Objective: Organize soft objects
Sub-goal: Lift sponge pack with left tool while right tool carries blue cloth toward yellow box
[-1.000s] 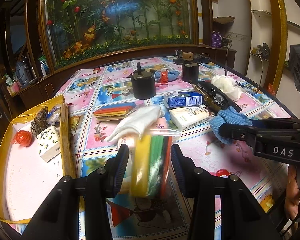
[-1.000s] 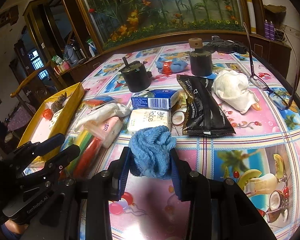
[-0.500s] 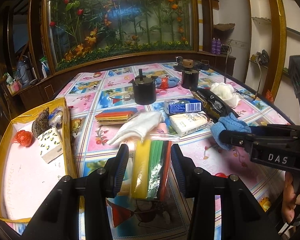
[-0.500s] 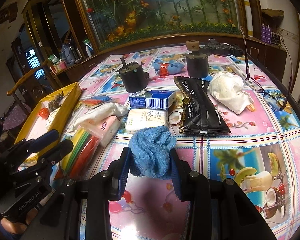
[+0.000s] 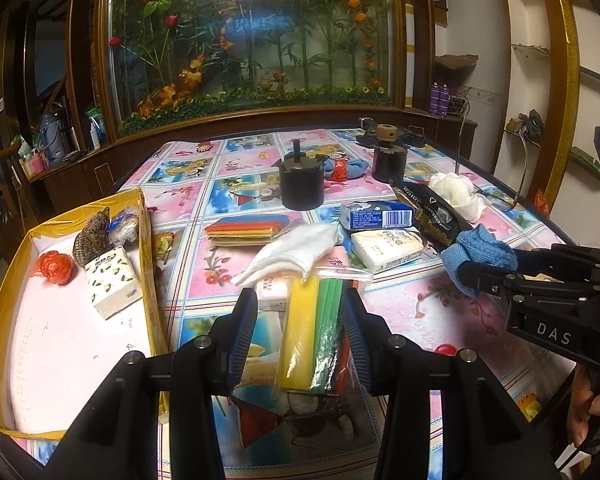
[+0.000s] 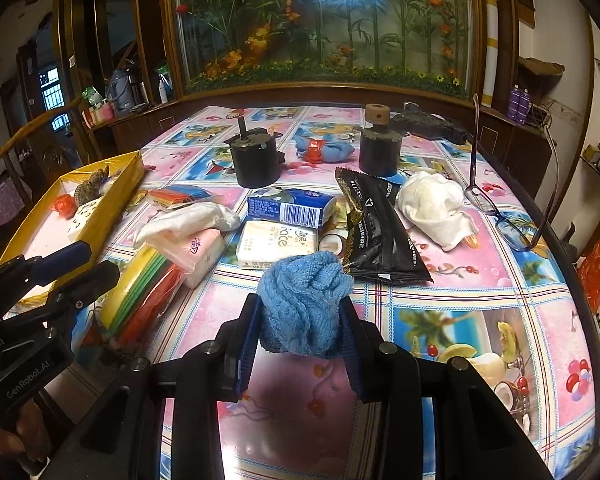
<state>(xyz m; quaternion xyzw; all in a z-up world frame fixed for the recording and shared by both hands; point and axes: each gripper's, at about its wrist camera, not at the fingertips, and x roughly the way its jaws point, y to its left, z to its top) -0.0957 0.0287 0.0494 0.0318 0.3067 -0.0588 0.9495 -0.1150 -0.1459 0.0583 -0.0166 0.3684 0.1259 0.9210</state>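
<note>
The right tool [image 6: 300, 340] is pinching a soft, squashy blue cloth [image 6: 302, 300] mid-bundle, while the left tool [image 5: 300, 332] is straddling, spread, a light, slippery sponge pack [image 5: 312, 332].

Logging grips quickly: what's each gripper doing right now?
Left gripper: open around the bagged colored cloths, gap on its left.
Right gripper: shut on blue knit cloth.

The left gripper [image 5: 300, 336] hangs low above the tabletop's near edge, its jaws parted around a pack of coloured cloths [image 5: 314, 332], with a clear gap at the left finger. To its right, the right gripper [image 6: 302, 330] has both pads pressed into a blue knitted cloth [image 6: 304, 300], lifted off the tabletop.
</note>
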